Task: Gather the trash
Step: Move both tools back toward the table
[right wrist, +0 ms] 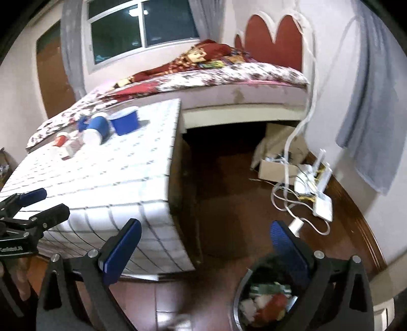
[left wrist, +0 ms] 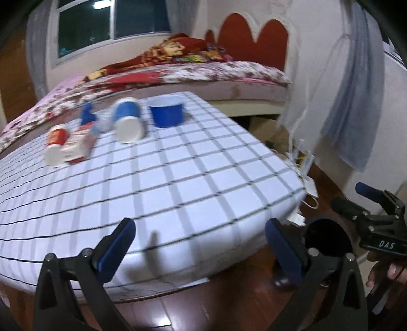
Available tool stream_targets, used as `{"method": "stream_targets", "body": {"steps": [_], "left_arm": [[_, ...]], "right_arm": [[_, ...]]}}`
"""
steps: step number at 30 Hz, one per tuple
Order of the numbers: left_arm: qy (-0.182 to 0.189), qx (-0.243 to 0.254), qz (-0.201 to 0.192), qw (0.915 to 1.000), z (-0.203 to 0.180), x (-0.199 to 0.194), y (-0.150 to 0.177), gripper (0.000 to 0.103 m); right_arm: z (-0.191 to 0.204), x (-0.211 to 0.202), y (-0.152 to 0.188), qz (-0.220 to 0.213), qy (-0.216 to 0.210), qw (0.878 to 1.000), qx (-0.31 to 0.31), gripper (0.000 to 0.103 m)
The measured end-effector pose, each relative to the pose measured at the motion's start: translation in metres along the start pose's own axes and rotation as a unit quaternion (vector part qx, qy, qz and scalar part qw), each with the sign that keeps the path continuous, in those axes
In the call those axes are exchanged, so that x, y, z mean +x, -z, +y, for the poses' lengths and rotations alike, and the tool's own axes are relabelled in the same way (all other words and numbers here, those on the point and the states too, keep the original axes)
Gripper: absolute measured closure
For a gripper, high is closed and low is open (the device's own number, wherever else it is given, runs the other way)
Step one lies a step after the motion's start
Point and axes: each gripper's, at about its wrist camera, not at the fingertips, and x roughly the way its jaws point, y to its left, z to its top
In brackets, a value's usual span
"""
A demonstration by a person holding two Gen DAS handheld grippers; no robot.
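- The bed [left wrist: 229, 73] with its floral cover fills the far side of the room, under the window [left wrist: 112, 20]; a red heart-shaped headboard [left wrist: 254, 38] rises at its end.
- The table [left wrist: 178, 183], draped in a white grid-checked cloth, stands just in front of the bed; the trash sits clustered at its far end.
- The bin [right wrist: 264, 295] stands on the wooden floor beside the table's near corner, below the right gripper; it holds crumpled wrappers in red, green and white.
- The left gripper [left wrist: 201, 244] hovers at the table's near edge, its blue pads wide apart and holding nothing; the right gripper [right wrist: 206, 244] hangs over the floor and bin, likewise spread and empty.
- The blue bowl [left wrist: 166, 113] stands upright; the blue paper cup [left wrist: 127, 122] lies on its side just beside it.
- The red cup [left wrist: 54, 147] lies tipped against a red-and-white wrapper [left wrist: 78, 147]; both are blurred.
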Motion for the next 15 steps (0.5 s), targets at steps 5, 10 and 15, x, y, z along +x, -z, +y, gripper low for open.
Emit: {"method": "stream_targets", "body": {"steps": [5,10,15], "left_arm": [[-0.048,-0.025,-0.013,0.9984,0.052,-0.008,-0.004,0.001],[-0.099,-0.061,-0.020,0.9930,0.112,-0.012,-0.007,0.001],[-0.146,-0.095,-0.023,0.9845,0.165,-0.008,-0.014,0.001]], "right_arm": [[0.046,0.010,-0.012,-0.010,0.005,0.999,-0.038,0.001],[0.092,0.019,-0.034,-0.017,0.001,0.997,-0.070,0.001],[0.144,0.047,-0.071,-0.010,-0.041,0.995,-0.089,0.001]]}}
